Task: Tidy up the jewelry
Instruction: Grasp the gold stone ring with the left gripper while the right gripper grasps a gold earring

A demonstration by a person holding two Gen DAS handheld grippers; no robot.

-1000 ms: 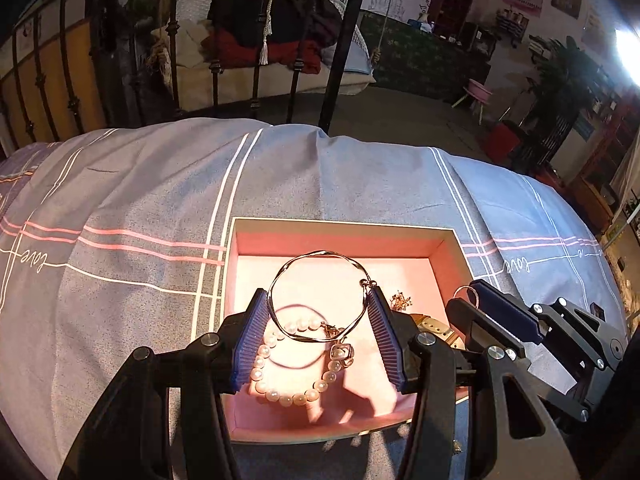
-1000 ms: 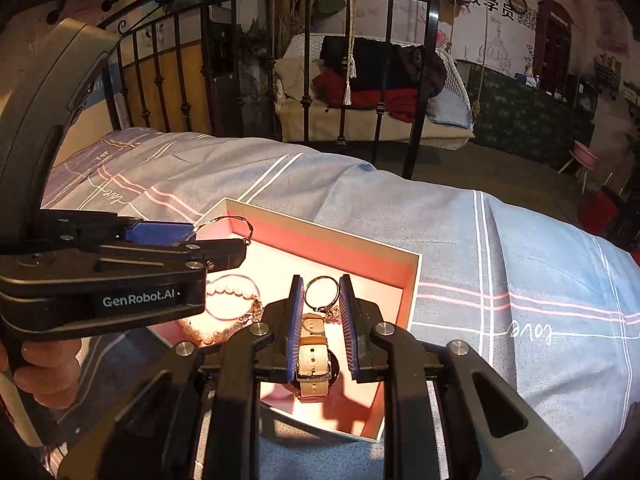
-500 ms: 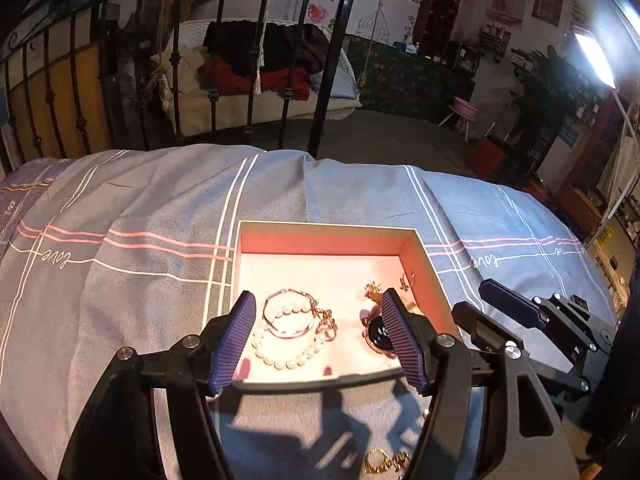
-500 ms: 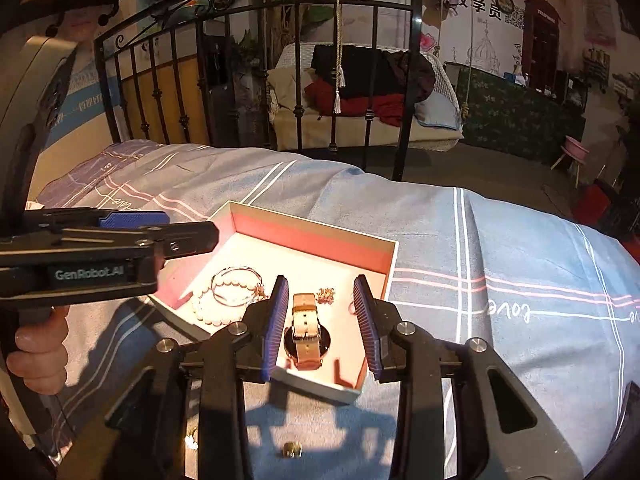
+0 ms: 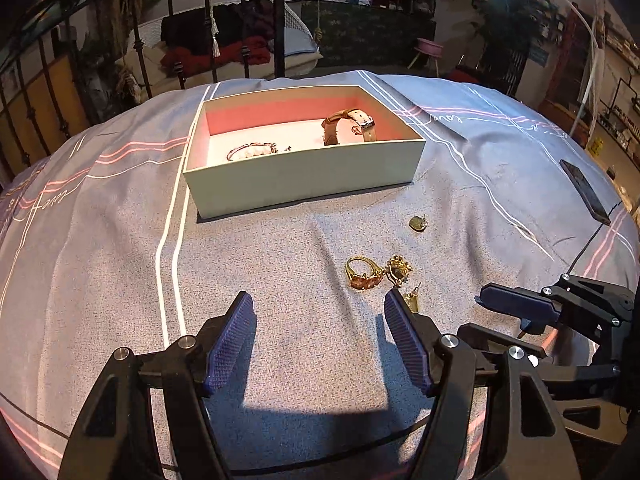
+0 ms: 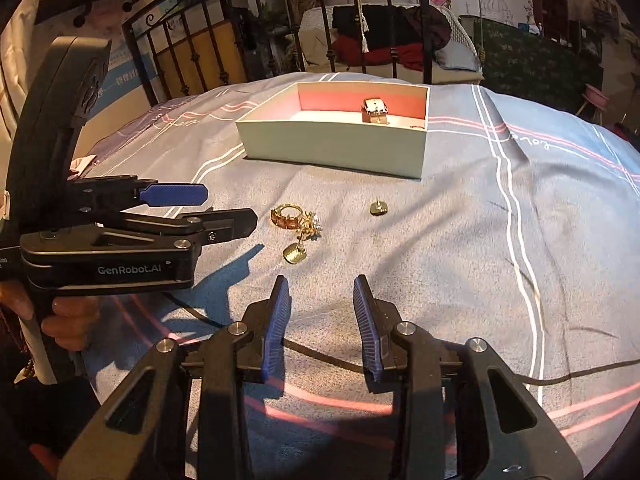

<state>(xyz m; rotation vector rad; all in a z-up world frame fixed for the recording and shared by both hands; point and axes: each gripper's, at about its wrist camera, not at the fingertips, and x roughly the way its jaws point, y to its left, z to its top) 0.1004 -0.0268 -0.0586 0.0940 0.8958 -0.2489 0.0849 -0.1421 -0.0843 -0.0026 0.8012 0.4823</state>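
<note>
**Loose gold pieces left on the bed**

Both my hand-held grippers, left (image 5: 318, 334) and right (image 6: 320, 320), hang open and empty. The ring (image 5: 362, 273) and earrings (image 5: 400, 270) lie near me on the bedspread (image 5: 120, 240); the box (image 5: 304, 174) sits farther back. These tiny pieces could slip from my pads or sink into a fold.

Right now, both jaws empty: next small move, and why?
Probably ease the left gripper forward and right onto the gold ring. Its jaws stand open and empty, the ring lies loose on the bedspread just ahead, still outside the box.
</note>
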